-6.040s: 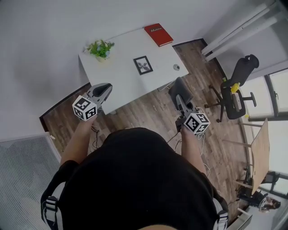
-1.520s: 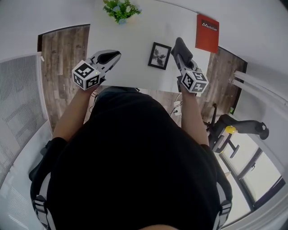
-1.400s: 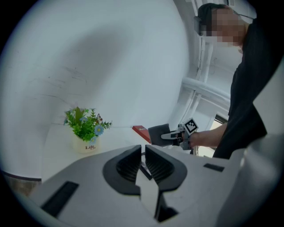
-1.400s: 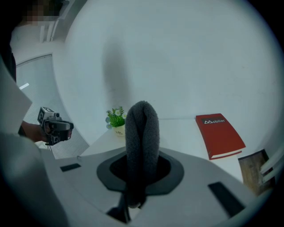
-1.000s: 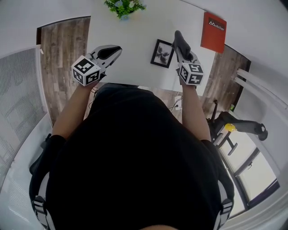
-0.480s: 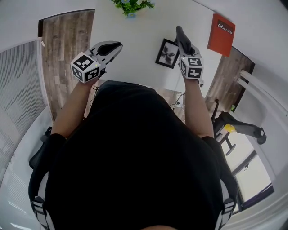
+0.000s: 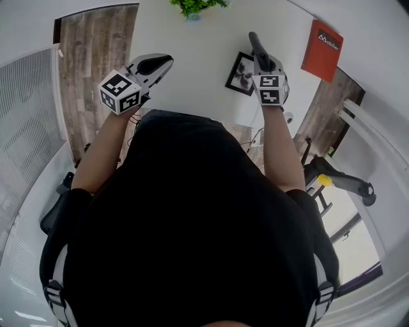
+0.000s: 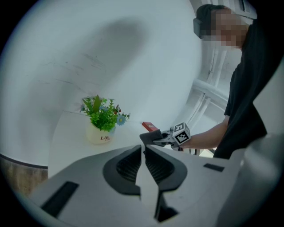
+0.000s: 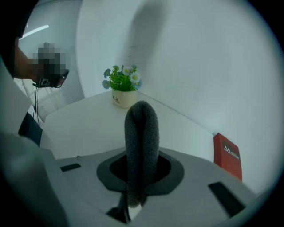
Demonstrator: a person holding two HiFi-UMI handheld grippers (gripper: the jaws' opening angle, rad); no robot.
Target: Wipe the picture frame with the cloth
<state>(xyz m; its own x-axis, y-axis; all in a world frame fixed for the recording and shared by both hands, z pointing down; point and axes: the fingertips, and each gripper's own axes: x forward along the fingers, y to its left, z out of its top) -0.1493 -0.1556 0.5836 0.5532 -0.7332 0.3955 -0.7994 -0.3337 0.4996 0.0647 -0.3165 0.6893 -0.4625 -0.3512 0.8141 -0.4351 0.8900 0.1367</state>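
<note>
A: Why does the desk fill the top of the head view?

B: The person stands at its near edge, so everything on it is within reach. The book lies out at 2 o'clock by the far corner. The plant stands at 12 o'clock by the wall. Both are well apart from the work, out of a wipe's path, I think.

A: And the frame?

B: The frame is on the desk at 1 o'clock, between plant and book. The right gripper overlaps its right edge in the head view. I cannot tell whether it lies flat or is propped.

A: What is the left gripper for?

B: It hovers over the desk at 11 o'clock, jaws together on nothing, well apart from the frame. My guess is that it is kept free to steady the frame.

A: And the right gripper?

B: Its jaws are clamped on the cloth, which is folded into a loop that sticks out past the tips toward 12 o'clock. Held so, the soft fold would meet the frame first, not the jaws. Its own view shows no frame under the cloth, so I judge that the wipe is not yet begun.
</note>
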